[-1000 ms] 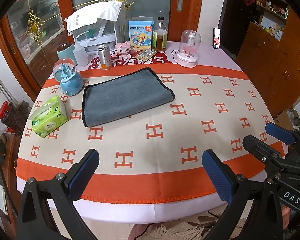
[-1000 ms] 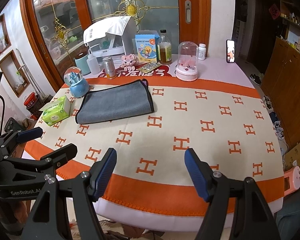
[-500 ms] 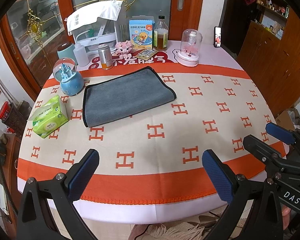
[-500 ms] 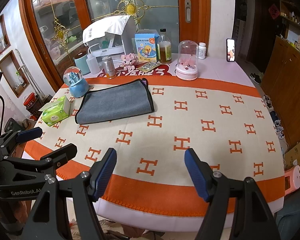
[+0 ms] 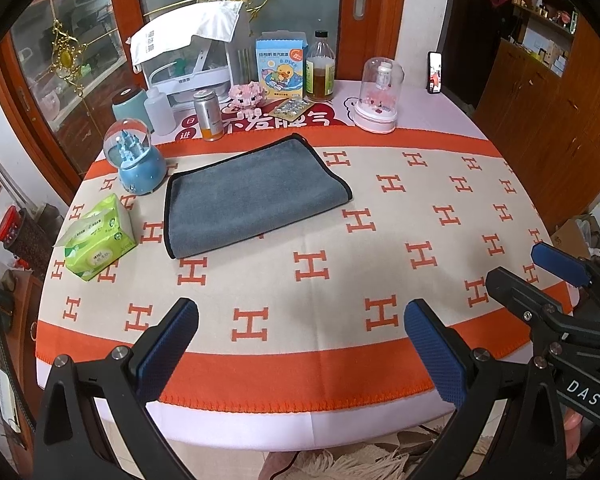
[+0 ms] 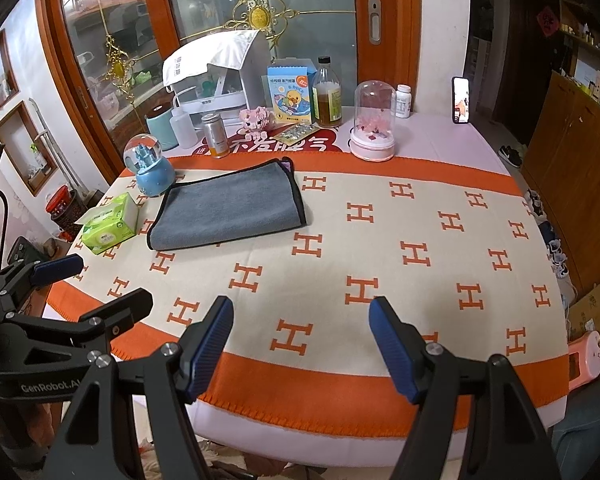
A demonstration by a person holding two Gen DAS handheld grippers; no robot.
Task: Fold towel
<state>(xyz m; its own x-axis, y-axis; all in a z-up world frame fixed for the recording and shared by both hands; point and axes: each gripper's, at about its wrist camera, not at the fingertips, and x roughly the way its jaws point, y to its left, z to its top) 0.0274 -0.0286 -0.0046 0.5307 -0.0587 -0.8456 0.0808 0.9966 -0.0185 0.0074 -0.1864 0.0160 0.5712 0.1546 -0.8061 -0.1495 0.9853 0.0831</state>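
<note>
We see almost no change from a second ago: the grey towel [image 5: 252,196] lies folded, far left on the table [image 5: 340,280]. Both left gripper [image 5: 300,344] and right gripper [image 6: 300,340] stay spread wide, empty, at the near edge.

You have one grey towel [image 5: 252,196] on the table, two grippers, left [image 5: 300,344] and right [image 6: 302,344], one green tissue pack [image 5: 98,240], one blue snow globe [image 5: 138,156], one pink glass dome [image 5: 380,96], one metal can [image 5: 208,114], one brown bottle [image 5: 320,72], one duck box [image 5: 280,68] and one phone [image 5: 435,72].
</note>
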